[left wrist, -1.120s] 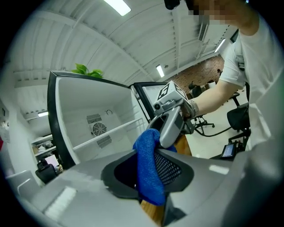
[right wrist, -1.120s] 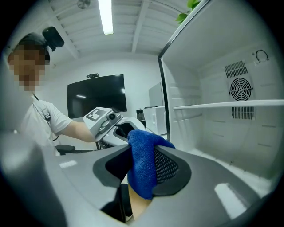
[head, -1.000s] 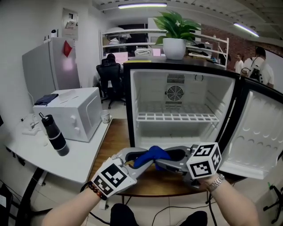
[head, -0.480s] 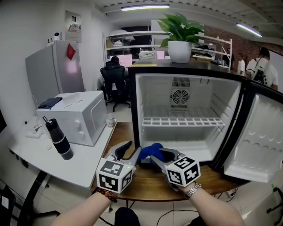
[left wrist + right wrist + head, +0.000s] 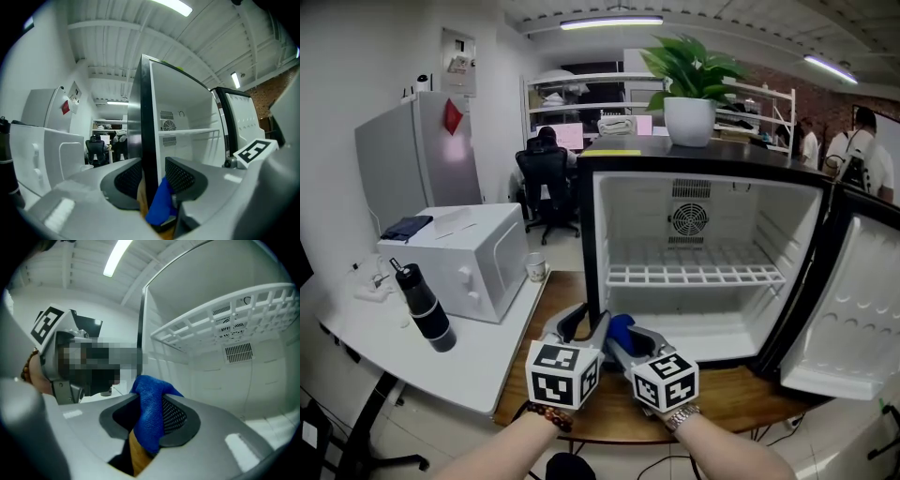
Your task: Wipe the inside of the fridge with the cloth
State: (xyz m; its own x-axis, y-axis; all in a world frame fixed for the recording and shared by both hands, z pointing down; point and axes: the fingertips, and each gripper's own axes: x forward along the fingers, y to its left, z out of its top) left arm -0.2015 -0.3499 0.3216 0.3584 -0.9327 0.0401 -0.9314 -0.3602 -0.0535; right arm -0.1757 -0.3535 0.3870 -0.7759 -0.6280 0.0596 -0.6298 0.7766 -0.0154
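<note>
The right gripper pinches a blue fuzzy cloth between its two grey jaws. The cloth stands above the jaw tips as a folded peak, and its lower end is hidden deep between the jaws. Just left of it, the left gripper has its jaws spread. They have just been opening and press on nothing. Only the blue cloth shows low in their gap, near the right-hand jaw.

In the head view the marker cubes cover most of both gripper bodies. They carry black-and-white patterns, no readable words.

Under the jaws lies a brown wooden table top. Ahead of the jaws stands a small black fridge with white inside. Its door is swung open to the right and is cut off by the picture edge. The black front edge of its left wall is straight ahead of the left jaws. A white wire shelf crosses above jaw level, and the compartment below it opens ahead and to the right.

Left of the jaws are a white microwave and a black bottle. The paper on the far wall is too small to read.
</note>
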